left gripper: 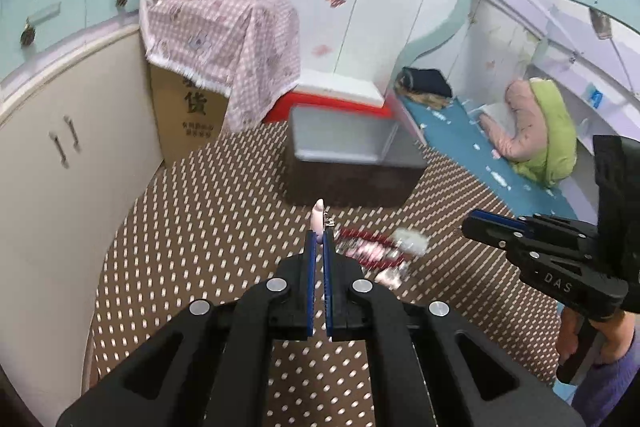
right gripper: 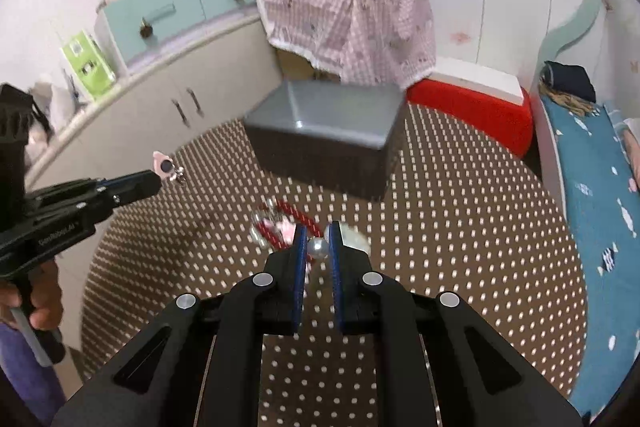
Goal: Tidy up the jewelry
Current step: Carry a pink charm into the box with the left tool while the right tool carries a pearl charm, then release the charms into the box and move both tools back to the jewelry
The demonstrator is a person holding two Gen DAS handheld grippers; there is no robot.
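Note:
My left gripper (left gripper: pixel 319 239) is shut on a small pink charm (left gripper: pixel 317 217) with a silver clasp, held above the brown dotted cloth (left gripper: pixel 200 247); the right wrist view shows the same charm (right gripper: pixel 163 165) at its tips. My right gripper (right gripper: pixel 318 241) is shut on a pearl bead (right gripper: pixel 318 249), seen from the side as the right gripper (left gripper: pixel 468 225) at the right of the left wrist view. Below both lies a blurred heap of red cord and pink jewelry (left gripper: pixel 368 247), also (right gripper: pixel 280 223). An open grey box (left gripper: pixel 344 143), also (right gripper: pixel 324 123), stands beyond the heap.
A cardboard carton under a pink checked cloth (left gripper: pixel 224 39) and a red tub with a white lid (right gripper: pixel 472 99) stand behind the grey box. Cream cabinet doors (left gripper: pixel 60 155) curve along the left. A blue-covered bed (right gripper: pixel 592 195) lies at the right. A hand (right gripper: pixel 40 303) holds each gripper handle.

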